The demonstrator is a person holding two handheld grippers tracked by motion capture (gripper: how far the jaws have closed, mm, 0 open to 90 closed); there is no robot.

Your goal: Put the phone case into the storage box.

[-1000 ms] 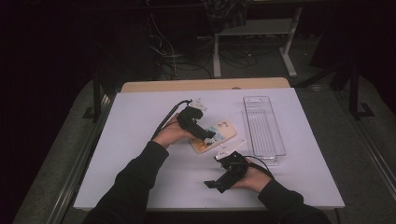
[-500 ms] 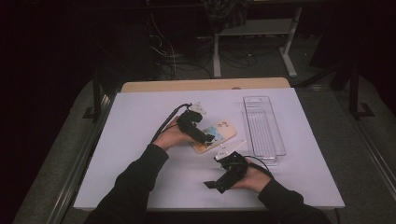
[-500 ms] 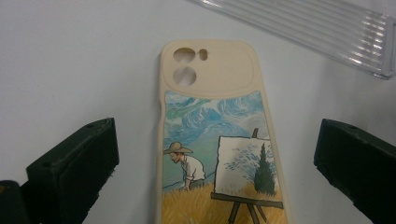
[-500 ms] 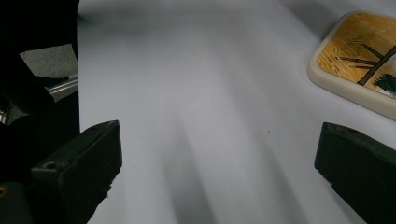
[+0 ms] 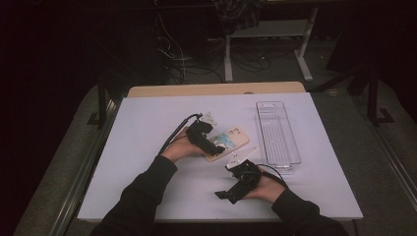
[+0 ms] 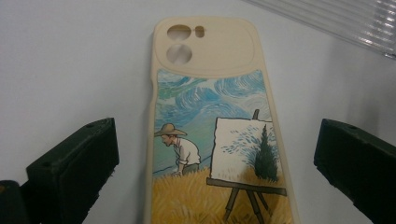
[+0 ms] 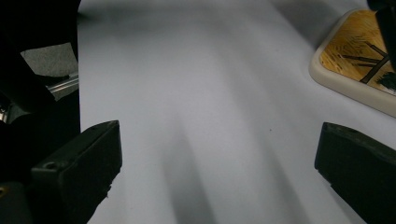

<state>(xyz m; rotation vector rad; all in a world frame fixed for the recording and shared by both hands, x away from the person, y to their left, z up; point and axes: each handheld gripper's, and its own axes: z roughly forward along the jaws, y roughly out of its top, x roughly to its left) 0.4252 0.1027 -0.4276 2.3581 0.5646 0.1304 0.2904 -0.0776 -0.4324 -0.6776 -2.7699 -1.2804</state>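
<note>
L gripper (image 6: 215, 177) jaws wide apart, straddling phone case (image 6: 212, 135) flat on table (image 5: 147, 128), not gripped yet. R gripper (image 7: 219, 172) also wide, empty. Clear tray (image 5: 277, 132) nearby, prob. the destination.

The phone case (image 6: 212, 126) looks like matt, smooth cream rubber with a printed painting. The tray (image 5: 278, 132) is clear, glossy ribbed plastic. The worktop (image 5: 147, 123) is matt white.

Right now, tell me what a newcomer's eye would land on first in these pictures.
First, the painted phone case, lying flat mid-table: a straw-hatted painter at an easel under swirling blue sky. The left gripper has its fingers wide open on either side of it. To the right lies a clear plastic tray, with the right gripper open nearer the person.
</note>
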